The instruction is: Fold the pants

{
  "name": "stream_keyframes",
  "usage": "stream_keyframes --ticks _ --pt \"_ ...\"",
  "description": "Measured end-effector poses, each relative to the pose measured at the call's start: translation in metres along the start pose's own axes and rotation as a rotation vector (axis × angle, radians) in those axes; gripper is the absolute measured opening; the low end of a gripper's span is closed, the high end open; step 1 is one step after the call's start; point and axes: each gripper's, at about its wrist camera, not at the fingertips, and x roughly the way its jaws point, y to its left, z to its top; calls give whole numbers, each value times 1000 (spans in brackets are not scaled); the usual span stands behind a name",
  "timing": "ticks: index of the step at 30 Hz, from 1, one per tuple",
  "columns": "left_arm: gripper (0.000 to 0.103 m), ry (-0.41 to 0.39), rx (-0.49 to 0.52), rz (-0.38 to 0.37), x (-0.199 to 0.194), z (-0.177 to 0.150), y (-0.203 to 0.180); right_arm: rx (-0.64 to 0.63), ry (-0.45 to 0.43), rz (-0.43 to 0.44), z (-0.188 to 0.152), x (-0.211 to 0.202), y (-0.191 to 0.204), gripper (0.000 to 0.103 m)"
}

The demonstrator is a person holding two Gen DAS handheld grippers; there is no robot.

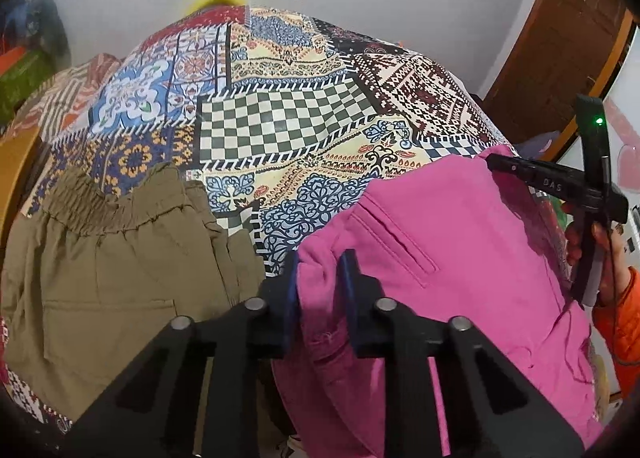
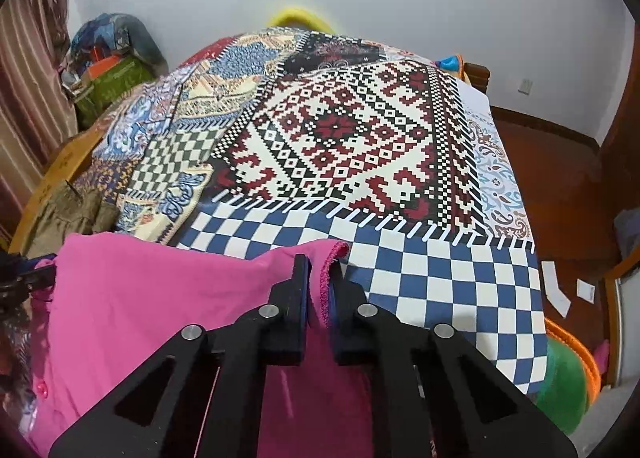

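Note:
The pink pants (image 1: 440, 258) lie at the near right of the patterned tablecloth (image 1: 280, 118). My left gripper (image 1: 320, 282) is shut on the pants' left edge, with cloth pinched between its blue pads. In the right wrist view my right gripper (image 2: 320, 286) is shut on the pink pants (image 2: 160, 298) at a hemmed corner, just above the blue checked part of the cloth (image 2: 440, 278). The right gripper also shows in the left wrist view (image 1: 496, 162) at the pants' far right edge.
Olive-green pants (image 1: 112, 266) with an elastic waistband lie to the left of the pink ones, also seen in the right wrist view (image 2: 68, 214). A wooden door (image 1: 560, 38) is at the right. Piled bags (image 2: 108, 58) stand at the far left wall. Paper scraps (image 2: 560, 290) lie on the floor.

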Motion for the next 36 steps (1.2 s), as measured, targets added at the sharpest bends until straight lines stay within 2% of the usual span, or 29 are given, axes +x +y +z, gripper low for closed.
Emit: stream_keyframes --ticks 10,21,29,36 --pt "11 -66 27 7 -33 3 -3 8 -114 21 3 -47 10 4" --pt "11 -156 63 -15 -96 15 -29 28 -237 54 10 -128 18 4" --pt "11 -202 89 -30 -142 7 -46 19 -291 72 -12 -182 28 4" --pt "11 -221 116 -66 -175 -16 -61 25 -311 114 -42 -218 39 4"
